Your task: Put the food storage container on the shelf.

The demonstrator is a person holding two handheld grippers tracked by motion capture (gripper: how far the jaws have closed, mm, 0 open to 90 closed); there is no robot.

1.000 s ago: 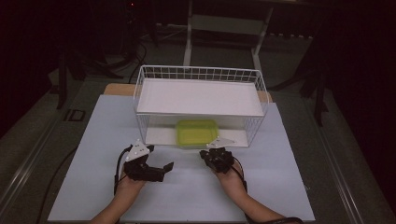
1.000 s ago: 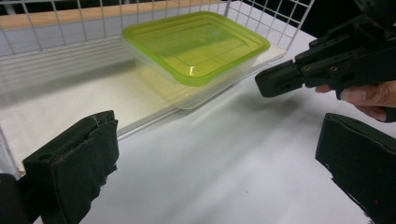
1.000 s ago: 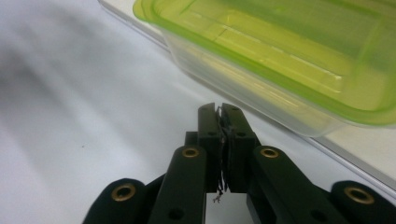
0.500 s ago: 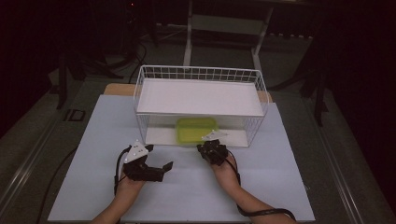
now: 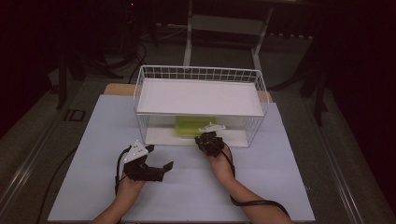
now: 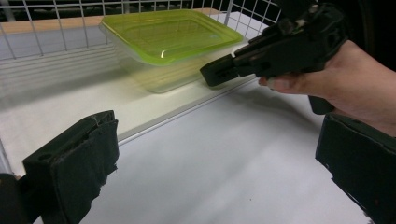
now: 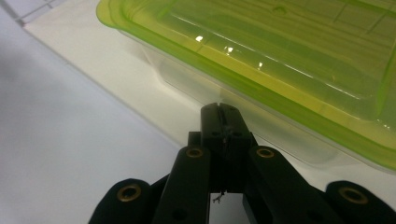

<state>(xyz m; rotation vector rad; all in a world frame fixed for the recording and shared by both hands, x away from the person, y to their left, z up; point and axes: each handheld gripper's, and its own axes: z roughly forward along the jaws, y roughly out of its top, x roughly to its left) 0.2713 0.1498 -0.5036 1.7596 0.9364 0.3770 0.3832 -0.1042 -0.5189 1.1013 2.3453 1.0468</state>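
A clear container with a green lid (image 5: 192, 125) sits on the lower white board of a white wire rack (image 5: 201, 73). My right gripper (image 5: 206, 136) is shut with nothing between its pads, and its tips are at the front edge of that board. In the right gripper view the closed tips (image 7: 221, 110) stand just short of the container's clear side wall (image 7: 280, 60); whether they touch it I cannot tell. My left gripper (image 5: 161, 158) rests open on the table, left of the right one. Its wide-apart jaws frame the container (image 6: 168, 42) and the right gripper (image 6: 219, 71).
The rack's upper white shelf (image 5: 198, 95) overhangs the container, leaving a low slot. The lower board (image 5: 161, 136) is bare left of the container. A pale table top (image 5: 280, 158) spreads around the hands. Dark floor and stands lie beyond.
The right hand has moved forward and slightly left, bringing its shut gripper up to the rack's lower board and the container. The left hand has stayed in place.
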